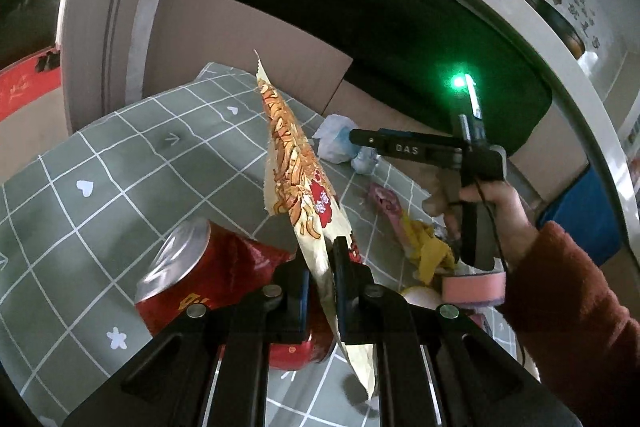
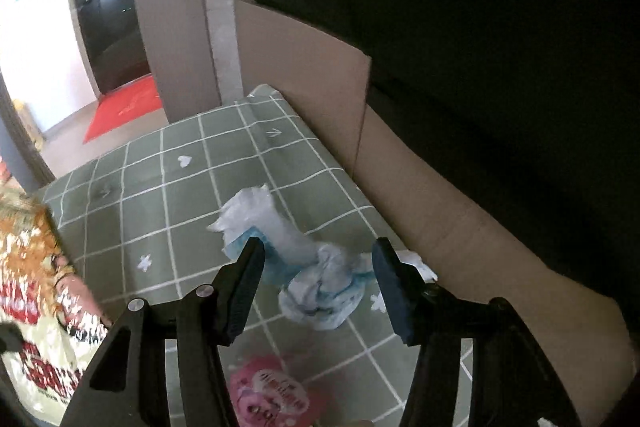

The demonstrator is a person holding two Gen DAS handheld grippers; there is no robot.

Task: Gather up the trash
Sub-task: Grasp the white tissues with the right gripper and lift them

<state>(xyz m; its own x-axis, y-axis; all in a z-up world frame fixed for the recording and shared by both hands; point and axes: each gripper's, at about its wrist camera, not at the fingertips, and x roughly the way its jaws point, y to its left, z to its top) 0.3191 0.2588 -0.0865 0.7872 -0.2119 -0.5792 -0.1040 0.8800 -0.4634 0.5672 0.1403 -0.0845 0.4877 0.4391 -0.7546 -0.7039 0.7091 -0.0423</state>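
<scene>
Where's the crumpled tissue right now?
Right wrist view: the tissue lies on the checked cloth between the open right gripper's fingers, near the cardboard.

"DAS" in pale capitals on the black body of the right gripper (image 1: 362, 139), seen from the left wrist. Red Chinese characters on the snack wrapper (image 1: 296, 183) and yellow ones on the red can (image 1: 200, 283), neither legible. Pink wrapper (image 2: 272, 395) print blurred.

Grey door frame (image 1: 92, 39) – red mat (image 2: 124, 107) on floor beyond
</scene>
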